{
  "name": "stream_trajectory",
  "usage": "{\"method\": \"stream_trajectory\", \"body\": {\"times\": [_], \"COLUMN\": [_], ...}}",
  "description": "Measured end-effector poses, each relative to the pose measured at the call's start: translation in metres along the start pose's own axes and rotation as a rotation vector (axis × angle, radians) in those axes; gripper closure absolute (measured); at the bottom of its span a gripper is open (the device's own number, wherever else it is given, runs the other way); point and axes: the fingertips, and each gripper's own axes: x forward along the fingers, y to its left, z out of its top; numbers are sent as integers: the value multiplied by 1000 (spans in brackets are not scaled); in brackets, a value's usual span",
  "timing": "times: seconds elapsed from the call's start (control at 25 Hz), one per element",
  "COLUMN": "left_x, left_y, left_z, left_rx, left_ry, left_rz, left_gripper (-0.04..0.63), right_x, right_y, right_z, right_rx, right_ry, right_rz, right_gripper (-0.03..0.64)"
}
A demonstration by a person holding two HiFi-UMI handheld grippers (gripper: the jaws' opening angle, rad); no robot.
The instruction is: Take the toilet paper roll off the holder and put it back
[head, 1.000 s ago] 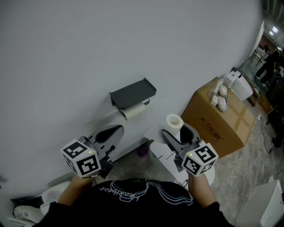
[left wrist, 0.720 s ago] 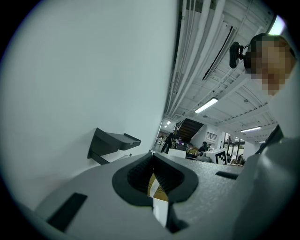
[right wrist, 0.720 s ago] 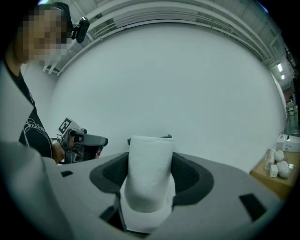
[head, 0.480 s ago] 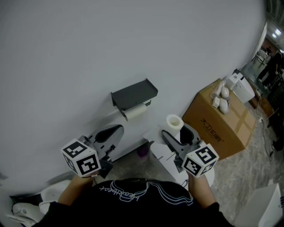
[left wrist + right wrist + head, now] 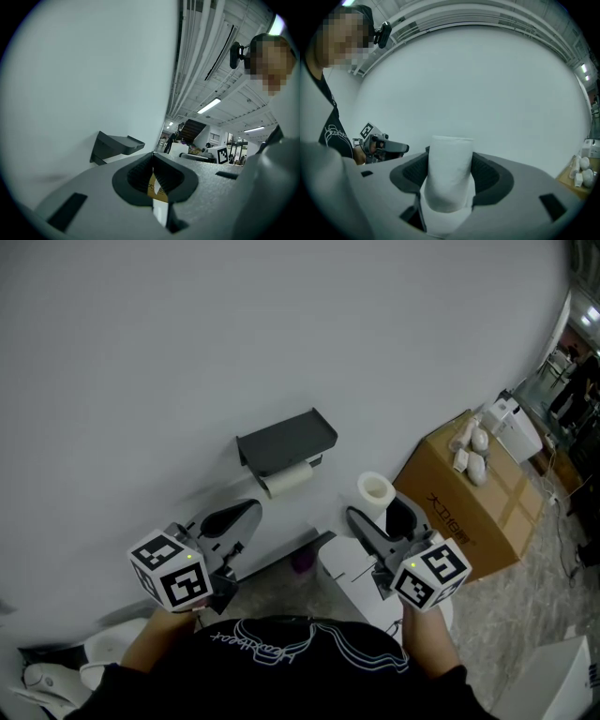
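A dark grey holder [image 5: 286, 441] is fixed to the white wall, and a white roll of paper [image 5: 289, 479] shows under its shelf. My right gripper [image 5: 378, 513] is lower and to the right of it, shut on a white toilet paper roll [image 5: 377, 491] that stands upright between the jaws. In the right gripper view the toilet paper roll [image 5: 450, 173] fills the gap of the right gripper [image 5: 450, 165]. Lower left of the holder, my left gripper [image 5: 249, 511] is shut with nothing in it. The left gripper view has the closed left gripper [image 5: 153, 155] below the holder [image 5: 115, 146].
A brown cardboard box [image 5: 464, 507] with white items [image 5: 472, 442] on top stands at the right against the wall. A white fixture [image 5: 352, 573] sits under my right gripper. A small purple thing [image 5: 300, 562] lies by the wall's foot. White objects [image 5: 52, 685] lie at the lower left.
My right gripper with the roll has drifted slightly to the right. The left gripper has stayed where it was.
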Motion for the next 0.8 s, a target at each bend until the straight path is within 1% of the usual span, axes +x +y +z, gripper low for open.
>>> {"method": "stream_trajectory", "body": {"times": [0.28,0.4,0.8], "left_x": [1,-1,-8], "left_y": [3,9,25], "left_z": [8,12,25], "left_rx": [20,18,31], "left_ry": [-6,-12,-50], "left_rz": [18,37,76], "left_gripper": [591,591,591], "right_x": [9,16,48], "right_y": [-2,-3,4], "right_z": [33,45,77], "right_rx": [-25,-41,-114], "right_ry": [-44,-61,-99], "right_rz": [39,53,115], "right_gripper": [331,331,331]}}
